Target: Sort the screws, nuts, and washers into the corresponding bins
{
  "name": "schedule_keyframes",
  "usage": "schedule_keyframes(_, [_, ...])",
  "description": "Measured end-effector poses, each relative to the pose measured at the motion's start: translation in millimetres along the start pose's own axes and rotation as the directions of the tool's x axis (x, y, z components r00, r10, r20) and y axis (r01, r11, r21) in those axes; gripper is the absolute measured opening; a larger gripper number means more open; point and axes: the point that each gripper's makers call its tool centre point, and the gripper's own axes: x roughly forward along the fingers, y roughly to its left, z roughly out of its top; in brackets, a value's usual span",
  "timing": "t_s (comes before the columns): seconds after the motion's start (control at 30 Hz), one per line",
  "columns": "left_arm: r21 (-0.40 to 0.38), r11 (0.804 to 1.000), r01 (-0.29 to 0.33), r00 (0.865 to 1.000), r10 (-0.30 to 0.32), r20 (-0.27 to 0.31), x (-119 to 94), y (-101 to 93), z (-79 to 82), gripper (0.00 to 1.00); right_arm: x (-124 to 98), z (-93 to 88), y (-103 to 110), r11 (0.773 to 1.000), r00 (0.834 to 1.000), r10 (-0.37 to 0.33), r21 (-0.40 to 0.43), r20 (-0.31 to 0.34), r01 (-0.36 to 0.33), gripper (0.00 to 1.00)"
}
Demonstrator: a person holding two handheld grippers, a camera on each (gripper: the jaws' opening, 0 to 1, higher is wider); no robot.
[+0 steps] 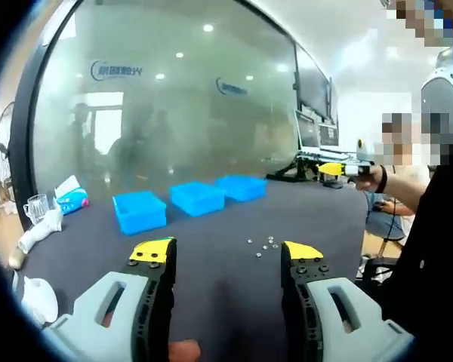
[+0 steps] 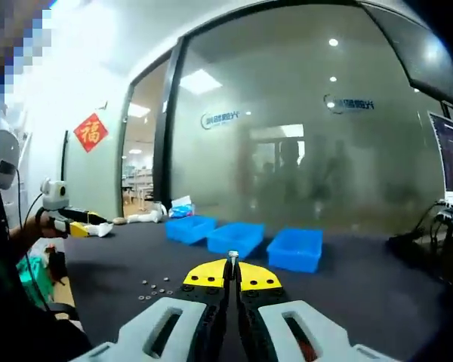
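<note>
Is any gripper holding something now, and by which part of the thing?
The right gripper is shut on a screw, pinched by its shank, with the head standing above the tips. The left gripper is open and holds nothing.

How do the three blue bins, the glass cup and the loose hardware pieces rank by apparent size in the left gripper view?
1. The three blue bins: left bin, middle bin, right bin. They look alike; the left one appears biggest, probably only because it is nearer.
2. Glass cup.
3. Loose hardware pieces, tiny specks.
</note>
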Motion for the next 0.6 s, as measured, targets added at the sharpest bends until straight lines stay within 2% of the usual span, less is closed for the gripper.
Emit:
schedule_keyframes(0.2, [0.001,1.000,-0.002,1.000,0.002,0.002,-2.3,0.2,-0.5,0.54,23.8,9.8,-14.5,1.000,1.000,-0.010,-0.010,0.014,0.010,0.01])
schedule_keyframes(0.47, [-0.006,1.000,-0.006,1.000,0.006,0.006,-5.0,0.3,-2.7,0.54,77.0,23.8,-42.8,0.999,1.000,-0.015,-0.031,-0.005,0.015,0.01])
schedule_keyframes(0.6, [-0.011,1.000,-0.006,1.000,0.006,0.009,-5.0,-0.5,-3.8,0.54,108.1,22.5,-58.6,0.999,0.999,-0.027,-0.034,-0.047,0.026,0.01])
